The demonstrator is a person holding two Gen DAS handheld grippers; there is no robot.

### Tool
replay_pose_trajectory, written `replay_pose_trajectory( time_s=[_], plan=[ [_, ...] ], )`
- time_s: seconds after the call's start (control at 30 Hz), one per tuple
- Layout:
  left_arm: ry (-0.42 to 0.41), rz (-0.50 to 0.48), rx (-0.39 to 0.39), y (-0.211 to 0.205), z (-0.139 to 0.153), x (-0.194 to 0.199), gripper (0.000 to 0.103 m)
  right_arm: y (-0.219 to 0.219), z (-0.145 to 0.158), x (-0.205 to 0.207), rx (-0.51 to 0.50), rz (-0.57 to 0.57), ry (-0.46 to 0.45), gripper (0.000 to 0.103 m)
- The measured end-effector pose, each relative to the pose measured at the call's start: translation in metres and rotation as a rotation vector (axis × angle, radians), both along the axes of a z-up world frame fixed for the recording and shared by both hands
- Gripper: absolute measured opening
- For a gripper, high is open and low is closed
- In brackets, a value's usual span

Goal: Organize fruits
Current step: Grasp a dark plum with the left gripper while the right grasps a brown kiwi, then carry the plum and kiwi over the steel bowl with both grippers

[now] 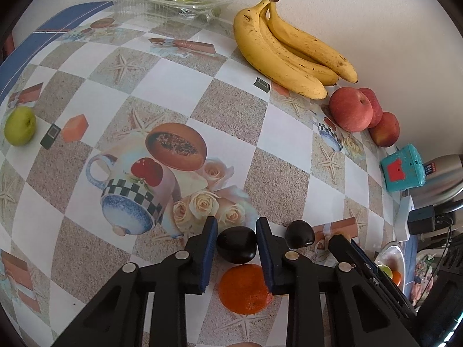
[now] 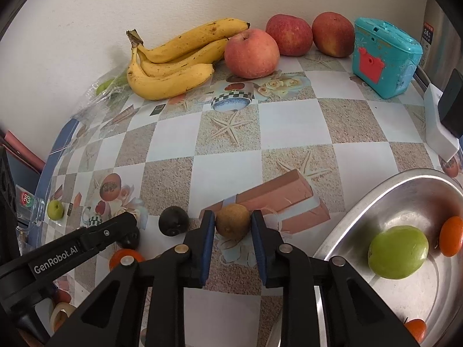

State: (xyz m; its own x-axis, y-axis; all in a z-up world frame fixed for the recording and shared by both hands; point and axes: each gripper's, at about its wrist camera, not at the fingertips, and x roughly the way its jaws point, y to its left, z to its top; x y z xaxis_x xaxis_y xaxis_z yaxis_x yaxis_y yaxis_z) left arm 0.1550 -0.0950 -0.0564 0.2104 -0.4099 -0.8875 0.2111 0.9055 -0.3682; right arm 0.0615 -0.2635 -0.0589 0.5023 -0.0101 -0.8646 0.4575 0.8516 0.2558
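Note:
My left gripper (image 1: 236,238) is shut on a dark plum (image 1: 236,246) just above the table, with an orange (image 1: 245,289) right below it. A second dark plum (image 1: 300,234) lies to its right and also shows in the right wrist view (image 2: 173,221). My right gripper (image 2: 233,225) is shut on a small brown fruit (image 2: 233,221). A steel bowl (image 2: 376,202) at the right holds a green fruit (image 2: 398,252) and two oranges (image 2: 451,240). Bananas (image 1: 289,46) and three red apples (image 1: 350,109) lie along the wall.
A loose green fruit (image 1: 19,125) lies at the table's left edge. A clear plastic box (image 1: 173,1) with green fruits sits at the far back. A teal toy camera (image 2: 385,57), a white block (image 2: 439,127) and a steel flask (image 1: 442,179) stand at the right.

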Motion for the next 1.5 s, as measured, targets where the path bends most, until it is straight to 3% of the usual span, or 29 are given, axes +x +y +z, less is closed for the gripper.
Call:
replay_pose_trajectory(
  time_s=[0.37, 1.03, 1.5],
  plan=[
    [0.004, 0.007, -0.031, 0.005, 0.012, -0.001, 0.029, 0.001, 0.012, -0.004, 0.004, -0.002, -0.019, 0.027],
    [-0.045, -0.011, -0.098, 0.017, 0.078, -0.031, 0.029, 0.011, 0.069, -0.029, -0.023, -0.024, -0.046, 0.027],
    [-0.054, -0.019, -0.098, 0.028, 0.093, -0.056, 0.029, 0.018, 0.087, -0.058, -0.044, -0.035, -0.03, 0.027]
  ],
)
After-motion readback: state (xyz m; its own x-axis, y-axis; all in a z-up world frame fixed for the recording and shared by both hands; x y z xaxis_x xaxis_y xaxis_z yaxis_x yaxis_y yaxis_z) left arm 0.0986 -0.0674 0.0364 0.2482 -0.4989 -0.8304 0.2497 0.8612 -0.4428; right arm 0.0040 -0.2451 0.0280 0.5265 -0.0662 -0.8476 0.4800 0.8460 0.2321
